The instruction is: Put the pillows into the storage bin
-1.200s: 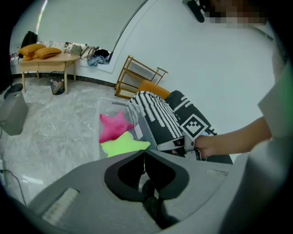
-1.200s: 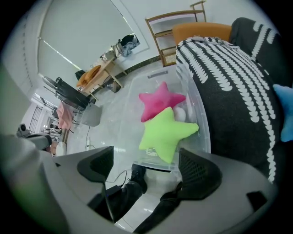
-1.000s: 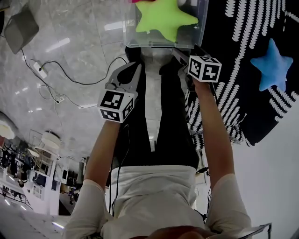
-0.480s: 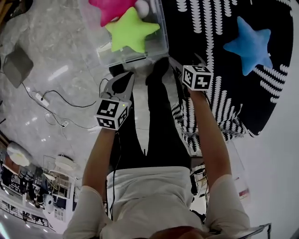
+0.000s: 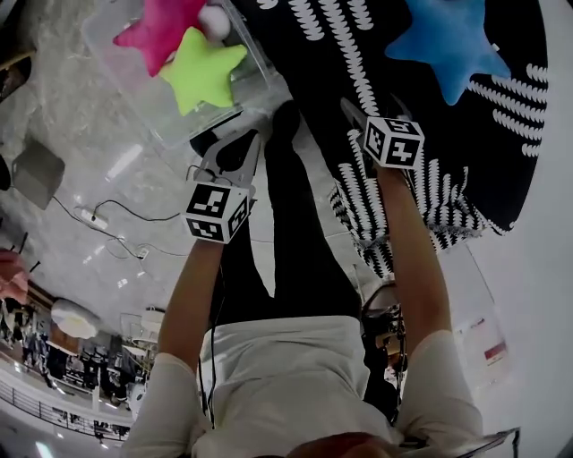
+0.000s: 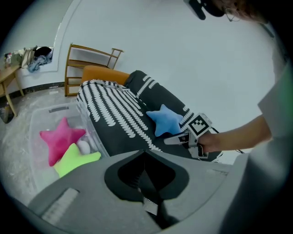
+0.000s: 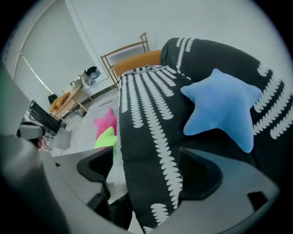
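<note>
The black-and-white patterned sofa (image 5: 376, 54) carried a blue star pillow (image 5: 452, 40), which lay on its cover well apart from the clear storage bin (image 5: 125, 80) on the floor beside the sofa. The bin held a pink star pillow (image 5: 161, 27), a green star pillow (image 5: 201, 67) touching it, and a small white ball (image 5: 215, 20). The blue one looked light, soft and squashy, and was probably best pinched by one arm. The right claw (image 7: 146, 155) hung wide and empty, aimed toward it; the left claw (image 6: 145, 153) had its jaws together, holding nothing
</note>
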`<state>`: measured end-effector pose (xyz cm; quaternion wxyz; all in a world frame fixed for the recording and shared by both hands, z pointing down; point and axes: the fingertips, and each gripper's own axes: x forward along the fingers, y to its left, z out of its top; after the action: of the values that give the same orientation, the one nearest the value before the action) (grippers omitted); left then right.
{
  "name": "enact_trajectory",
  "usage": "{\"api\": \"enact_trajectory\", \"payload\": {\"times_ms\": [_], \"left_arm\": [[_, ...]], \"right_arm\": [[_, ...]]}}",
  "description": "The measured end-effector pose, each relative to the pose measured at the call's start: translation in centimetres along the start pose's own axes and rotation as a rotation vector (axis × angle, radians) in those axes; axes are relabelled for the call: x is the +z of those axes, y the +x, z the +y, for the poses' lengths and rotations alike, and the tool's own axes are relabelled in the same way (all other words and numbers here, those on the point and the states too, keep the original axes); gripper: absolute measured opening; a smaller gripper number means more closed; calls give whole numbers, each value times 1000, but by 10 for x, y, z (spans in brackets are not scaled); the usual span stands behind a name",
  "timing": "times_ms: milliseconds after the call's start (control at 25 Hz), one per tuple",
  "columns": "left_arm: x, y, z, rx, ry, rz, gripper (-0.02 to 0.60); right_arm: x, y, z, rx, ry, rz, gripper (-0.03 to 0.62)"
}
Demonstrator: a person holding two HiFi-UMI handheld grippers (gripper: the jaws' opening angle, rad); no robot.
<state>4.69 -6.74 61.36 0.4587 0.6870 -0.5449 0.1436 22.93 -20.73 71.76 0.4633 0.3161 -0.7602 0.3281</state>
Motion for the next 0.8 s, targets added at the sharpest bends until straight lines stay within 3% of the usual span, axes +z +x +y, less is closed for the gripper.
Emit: {"api": "enact_trajectory", "payload": {"times_ms": [200,440,800], "left_arm": [[24,48,-36,-50,53,14,17],[50,97,-69,-96,97,28,17],[68,149,-96,-120,80,29,17]], "right_arm": [[-8,-11,-53,-41,31,-11,437],[0,-29,-118,-136,-11,-58,437],[23,-41,-210,-375,-132,-104,437]]}}
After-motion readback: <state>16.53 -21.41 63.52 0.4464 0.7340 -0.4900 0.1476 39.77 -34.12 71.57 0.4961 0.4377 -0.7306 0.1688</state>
